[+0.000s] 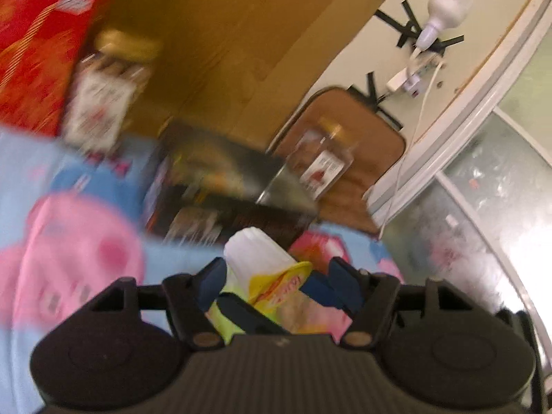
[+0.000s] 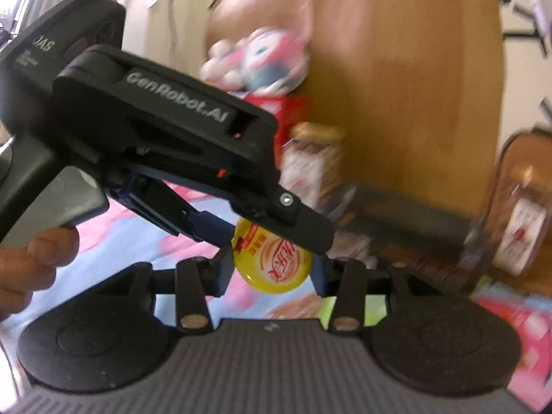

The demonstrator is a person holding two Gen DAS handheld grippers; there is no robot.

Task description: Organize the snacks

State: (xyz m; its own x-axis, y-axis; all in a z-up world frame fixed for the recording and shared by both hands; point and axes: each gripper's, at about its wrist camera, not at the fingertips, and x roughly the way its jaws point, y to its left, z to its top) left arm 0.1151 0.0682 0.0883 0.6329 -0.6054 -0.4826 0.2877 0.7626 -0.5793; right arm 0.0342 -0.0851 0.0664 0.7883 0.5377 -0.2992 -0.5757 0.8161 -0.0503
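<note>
A small white jelly cup with a yellow lid [image 1: 265, 269] sits between the fingers of my left gripper [image 1: 276, 276], which is shut on it above the blue and pink cloth. In the right wrist view the same cup [image 2: 272, 262] shows its yellow lid, with the left gripper's black body [image 2: 165, 131] crossing above it. My right gripper [image 2: 272, 269] has its fingers close on both sides of the cup; whether they press it is unclear. A dark snack box [image 1: 220, 193], a clear jar with a gold lid [image 1: 321, 158] and another jar [image 1: 103, 103] stand behind.
A red box [image 1: 38, 48] stands at the far left against a wooden board [image 1: 241, 34]. A wooden chair [image 1: 345, 158] is behind the bed, with a taped lamp and cables [image 1: 434, 24] on the wall. A pink plush toy [image 2: 262, 62] sits on the red box.
</note>
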